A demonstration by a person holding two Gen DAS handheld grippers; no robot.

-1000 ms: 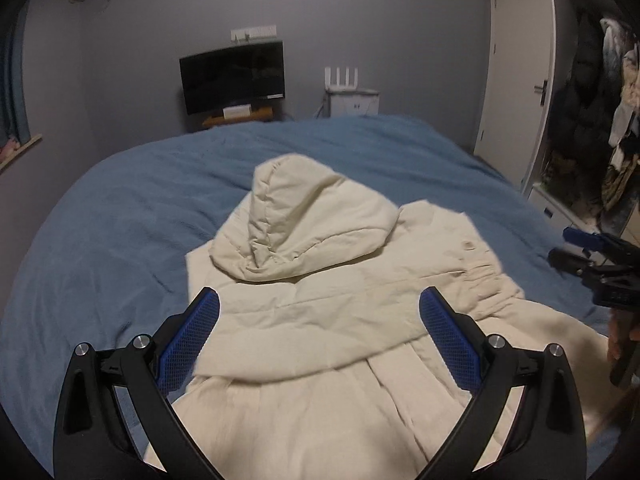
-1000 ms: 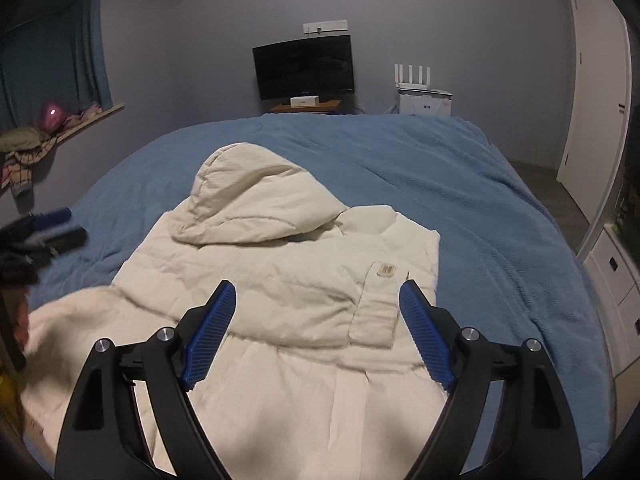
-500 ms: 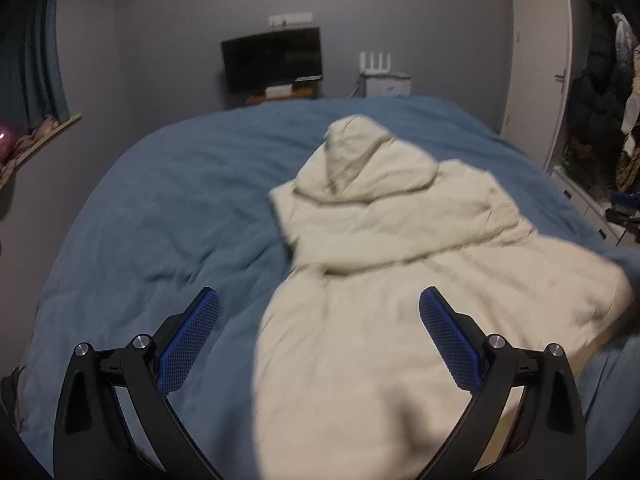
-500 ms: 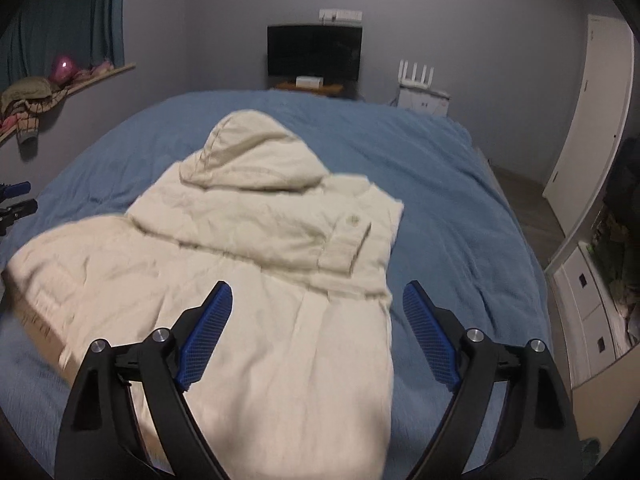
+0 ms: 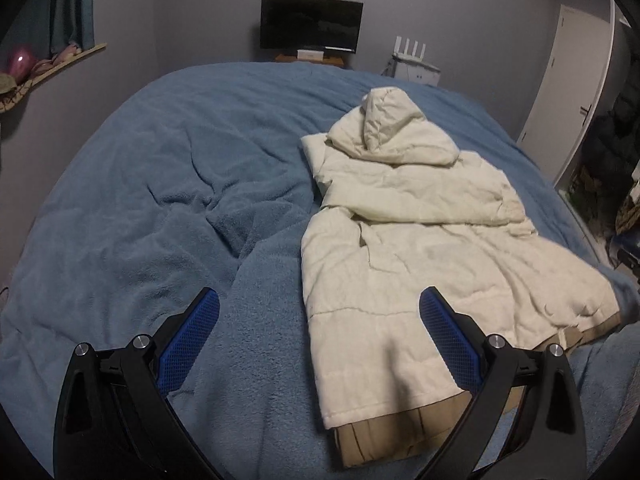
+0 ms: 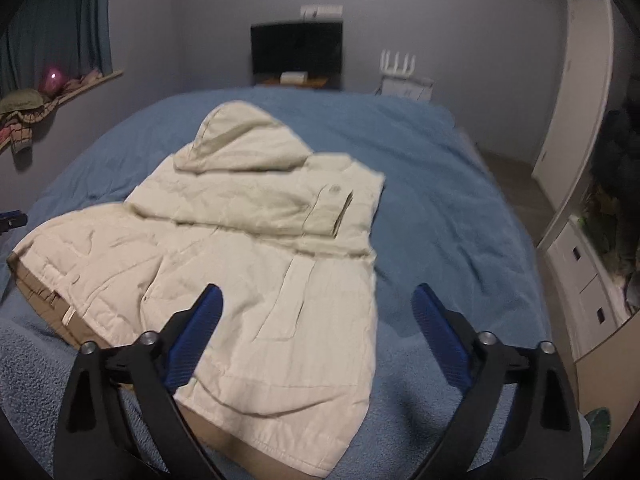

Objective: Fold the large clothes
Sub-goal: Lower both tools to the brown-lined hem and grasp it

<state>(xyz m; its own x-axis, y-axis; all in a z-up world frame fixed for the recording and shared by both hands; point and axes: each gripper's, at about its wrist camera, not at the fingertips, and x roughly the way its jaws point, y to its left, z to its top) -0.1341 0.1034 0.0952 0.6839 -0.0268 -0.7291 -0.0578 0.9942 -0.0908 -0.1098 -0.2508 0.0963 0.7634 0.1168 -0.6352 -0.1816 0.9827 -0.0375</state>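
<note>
A cream hooded padded coat (image 5: 420, 240) lies flat on the blue bed (image 5: 160, 208), hood toward the far wall and sleeves folded across the chest. Its tan lining shows at the near hem. It also shows in the right wrist view (image 6: 248, 256). My left gripper (image 5: 320, 328) is open and empty, above the hem's left corner. My right gripper (image 6: 316, 324) is open and empty, above the hem's right corner. The tip of the left gripper shows at the left edge of the right wrist view (image 6: 12, 218).
A black monitor (image 5: 311, 24) and a white router (image 5: 412, 60) stand by the far wall. A window ledge with clutter (image 6: 44, 88) is on the left. A white door (image 6: 576, 92) and drawers (image 6: 580, 272) flank the bed's right side.
Both grippers have pulled apart sideways, the left to the left and the right to the right. The coat now sits off-centre in each view. Both stay open.
</note>
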